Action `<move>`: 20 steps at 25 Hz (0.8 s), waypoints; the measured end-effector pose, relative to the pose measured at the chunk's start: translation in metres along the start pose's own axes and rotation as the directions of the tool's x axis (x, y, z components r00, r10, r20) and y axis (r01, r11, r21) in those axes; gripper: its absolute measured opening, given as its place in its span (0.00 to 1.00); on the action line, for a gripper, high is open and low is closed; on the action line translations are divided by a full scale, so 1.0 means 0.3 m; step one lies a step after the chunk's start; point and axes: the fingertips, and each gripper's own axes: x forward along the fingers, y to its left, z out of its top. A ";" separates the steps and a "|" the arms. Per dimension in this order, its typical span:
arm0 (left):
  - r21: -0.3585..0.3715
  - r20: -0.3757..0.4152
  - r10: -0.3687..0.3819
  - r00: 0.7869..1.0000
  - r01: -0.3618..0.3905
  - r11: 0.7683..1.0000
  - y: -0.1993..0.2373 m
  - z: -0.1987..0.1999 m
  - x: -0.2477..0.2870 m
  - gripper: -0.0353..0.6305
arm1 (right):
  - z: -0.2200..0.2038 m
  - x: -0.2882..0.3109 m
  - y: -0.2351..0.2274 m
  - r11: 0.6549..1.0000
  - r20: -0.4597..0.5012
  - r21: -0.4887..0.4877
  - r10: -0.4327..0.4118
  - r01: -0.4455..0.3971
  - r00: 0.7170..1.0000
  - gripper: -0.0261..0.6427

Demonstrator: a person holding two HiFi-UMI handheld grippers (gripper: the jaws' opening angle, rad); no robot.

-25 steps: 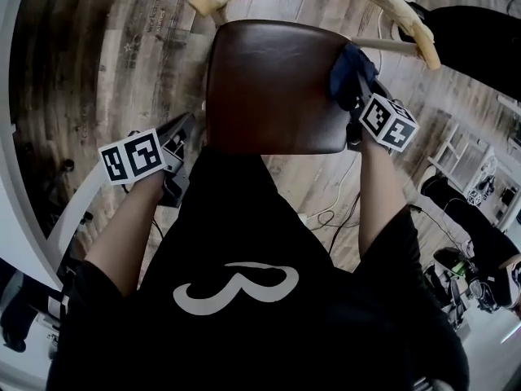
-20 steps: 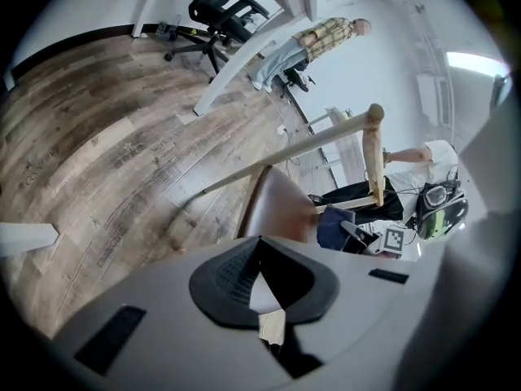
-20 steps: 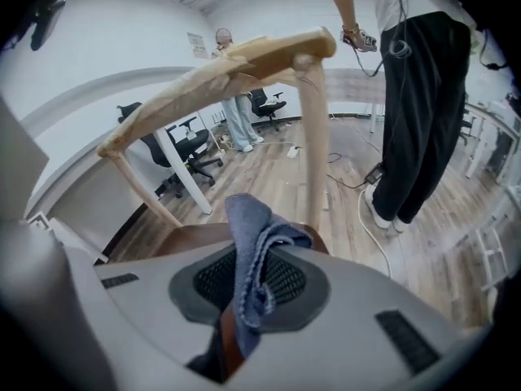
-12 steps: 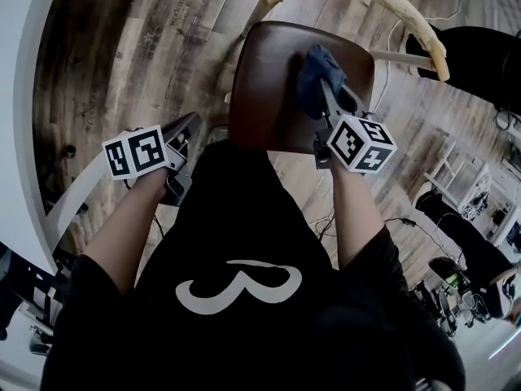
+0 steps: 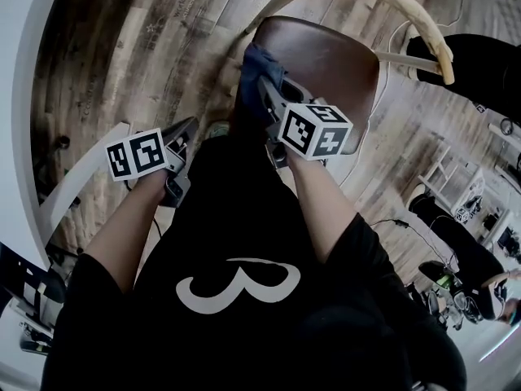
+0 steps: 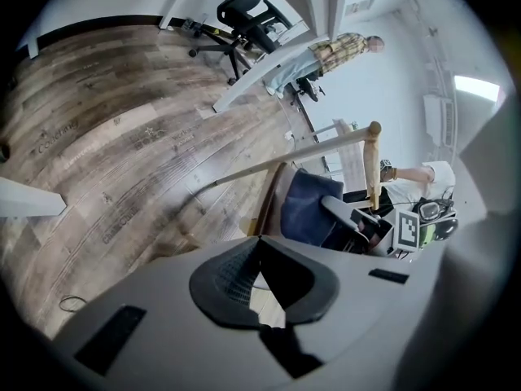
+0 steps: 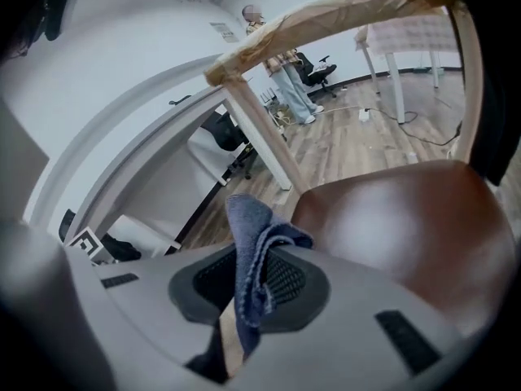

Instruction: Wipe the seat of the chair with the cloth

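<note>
right gripper (image 5: 269, 96): jaws clamped on cloth (image 5: 256, 68)
cloth: bunched, at left edge of seat (image 5: 334, 63)
left gripper (image 5: 186, 133): jaws together, empty, over floor (image 5: 146, 47) beside the chair

No legible text: floor (image 6: 89, 137) lettering too faint; shirt (image 5: 244, 218) bears white looping emblem (image 5: 238, 288), no words.

**Open-plan office or laboratory workroom.** The setting is indicated by a wood-plank floor (image 6: 106, 137), on which a black swivel chair (image 6: 248, 10) is drawn up to a long white desk (image 6: 260, 72). A second white table (image 7: 391, 55) is seen with cables (image 7: 423, 133) trailed beneath it. Bare white walls (image 6: 391, 96) enclose the room, and a standing person (image 6: 342, 49) is seen by the desks.
</note>
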 end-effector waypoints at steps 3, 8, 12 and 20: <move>0.000 -0.009 0.013 1.000 -0.013 1.000 0.029 -0.017 -0.016 0.07 | -0.051 0.045 0.048 0.999 -0.030 -0.004 0.034 -0.034 0.999 0.12; -0.003 -0.016 0.014 1.000 -0.014 1.000 0.051 -0.035 -0.027 0.07 | -0.114 0.101 0.012 0.999 -0.050 0.037 0.024 -0.022 0.998 0.12; -0.011 -0.014 0.010 1.000 -0.010 1.000 0.057 -0.042 -0.026 0.07 | -0.133 0.128 -0.038 0.999 -0.086 -0.028 -0.029 0.027 0.996 0.12; 0.002 -0.044 0.011 0.999 -0.011 1.000 0.059 -0.062 -0.006 0.07 | -0.158 0.157 -0.129 0.992 -0.127 -0.079 -0.111 0.102 0.986 0.12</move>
